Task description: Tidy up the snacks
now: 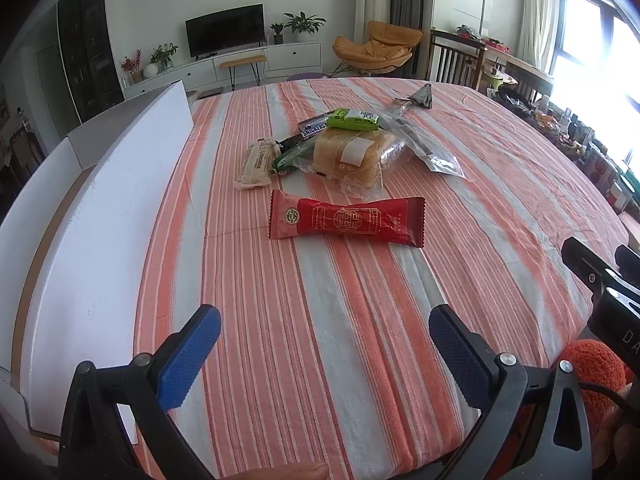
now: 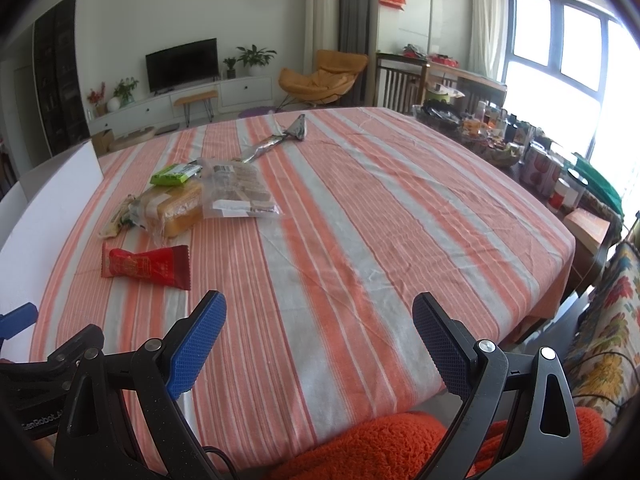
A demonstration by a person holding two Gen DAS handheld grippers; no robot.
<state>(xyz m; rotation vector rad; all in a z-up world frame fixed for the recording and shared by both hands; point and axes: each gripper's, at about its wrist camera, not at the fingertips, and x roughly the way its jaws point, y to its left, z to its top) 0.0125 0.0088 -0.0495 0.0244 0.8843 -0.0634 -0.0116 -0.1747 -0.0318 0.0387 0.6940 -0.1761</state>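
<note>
Both grippers hover over the striped bench [image 1: 360, 320] — left gripper [image 1: 324, 356] and right gripper [image 2: 320, 344], jaws spread, holding nothing — the snacks [image 1: 344, 148] sit clustered ahead, red packet [image 1: 346, 220] nearest.

Red snack packs: one [image 1: 346, 222]
Bread loaves in clear wrap: one [image 1: 352, 154]
Green packets: one [image 1: 354, 119]
Chocolate bars: one [image 1: 314, 126]
Pale wrapped bars: one [image 1: 256, 162]
Clear biscuit bags: one [image 2: 238, 194]
Long silver packets: one [image 2: 280, 136]
White boxes: one [image 1: 100, 200]
</note>
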